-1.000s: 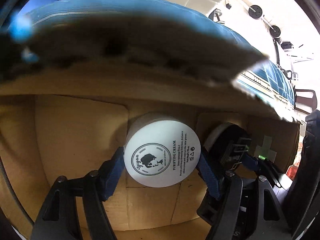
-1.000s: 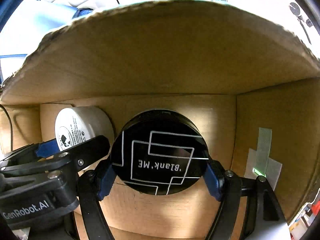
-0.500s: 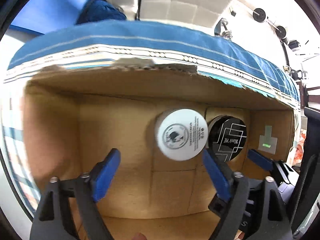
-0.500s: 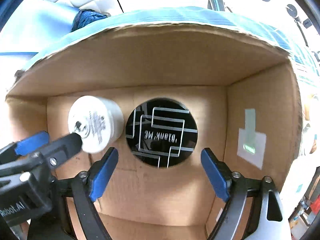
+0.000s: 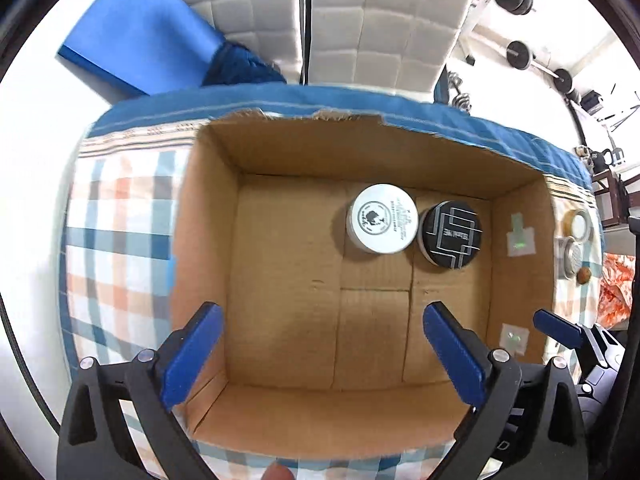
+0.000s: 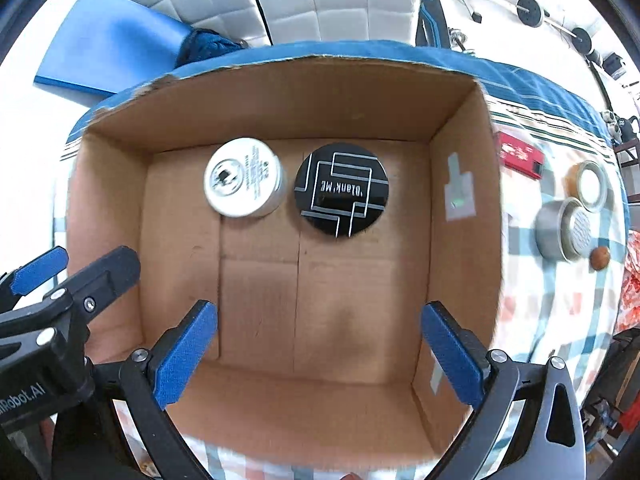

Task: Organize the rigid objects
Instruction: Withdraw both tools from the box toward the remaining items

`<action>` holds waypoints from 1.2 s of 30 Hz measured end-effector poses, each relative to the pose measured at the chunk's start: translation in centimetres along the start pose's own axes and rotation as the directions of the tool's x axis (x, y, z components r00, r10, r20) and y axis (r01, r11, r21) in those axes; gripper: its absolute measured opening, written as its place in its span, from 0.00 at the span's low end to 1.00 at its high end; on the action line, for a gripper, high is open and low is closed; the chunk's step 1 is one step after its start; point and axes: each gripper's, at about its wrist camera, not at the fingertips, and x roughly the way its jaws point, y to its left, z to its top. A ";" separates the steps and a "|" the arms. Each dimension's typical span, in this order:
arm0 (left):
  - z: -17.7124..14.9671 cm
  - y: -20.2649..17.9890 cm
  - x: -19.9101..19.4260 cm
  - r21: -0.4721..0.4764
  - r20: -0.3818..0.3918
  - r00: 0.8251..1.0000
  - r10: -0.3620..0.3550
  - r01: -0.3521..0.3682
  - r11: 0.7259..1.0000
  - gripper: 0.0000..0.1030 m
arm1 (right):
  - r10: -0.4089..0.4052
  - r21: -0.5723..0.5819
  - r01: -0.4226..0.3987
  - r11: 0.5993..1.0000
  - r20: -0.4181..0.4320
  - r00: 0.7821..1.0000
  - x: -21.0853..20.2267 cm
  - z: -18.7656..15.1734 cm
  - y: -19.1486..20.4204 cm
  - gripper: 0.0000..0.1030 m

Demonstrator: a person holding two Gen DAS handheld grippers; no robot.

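Observation:
A white cream jar (image 5: 382,223) and a black round tin (image 5: 450,234) stand side by side on the floor of an open cardboard box (image 5: 208,216), near its far wall. They also show in the right wrist view, the white jar (image 6: 244,176) left of the black tin (image 6: 341,189), inside the box (image 6: 464,184). My left gripper (image 5: 320,354) is open and empty, held above the box's near side. My right gripper (image 6: 318,354) is open and empty, also above the box.
The box sits on a checked cloth (image 5: 116,240). To its right lie a silver tin (image 6: 562,230), a round lidded jar (image 6: 590,184), a small brown ball (image 6: 600,258) and a red packet (image 6: 520,154). A blue pad (image 6: 104,60) and a white padded wall stand behind.
Both grippers let go of their jars and drew back up out of the box. The white jar and the black tin stay on the box floor.

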 end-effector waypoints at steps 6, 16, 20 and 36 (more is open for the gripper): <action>-2.2 -0.1 -4.1 0.022 0.057 0.998 0.000 -0.001 1.000 1.00 | 0.025 -0.013 -0.024 1.000 0.057 0.998 -4.2 -2.9 0.3 1.00; -6.0 -0.7 -9.8 0.024 0.120 0.993 0.012 -0.015 1.000 1.00 | 0.099 -0.050 -0.094 0.994 0.125 0.987 -9.9 -6.8 -0.5 1.00; -6.8 -2.1 -11.1 0.027 0.134 0.991 0.000 -0.003 1.000 1.00 | 0.128 -0.062 -0.121 0.991 0.126 0.984 -11.2 -7.5 -1.4 1.00; 0.1 -19.5 -3.1 0.144 0.089 0.995 -0.032 0.019 0.989 1.00 | -0.054 0.215 0.032 0.976 0.099 0.994 -9.0 -3.4 -22.9 1.00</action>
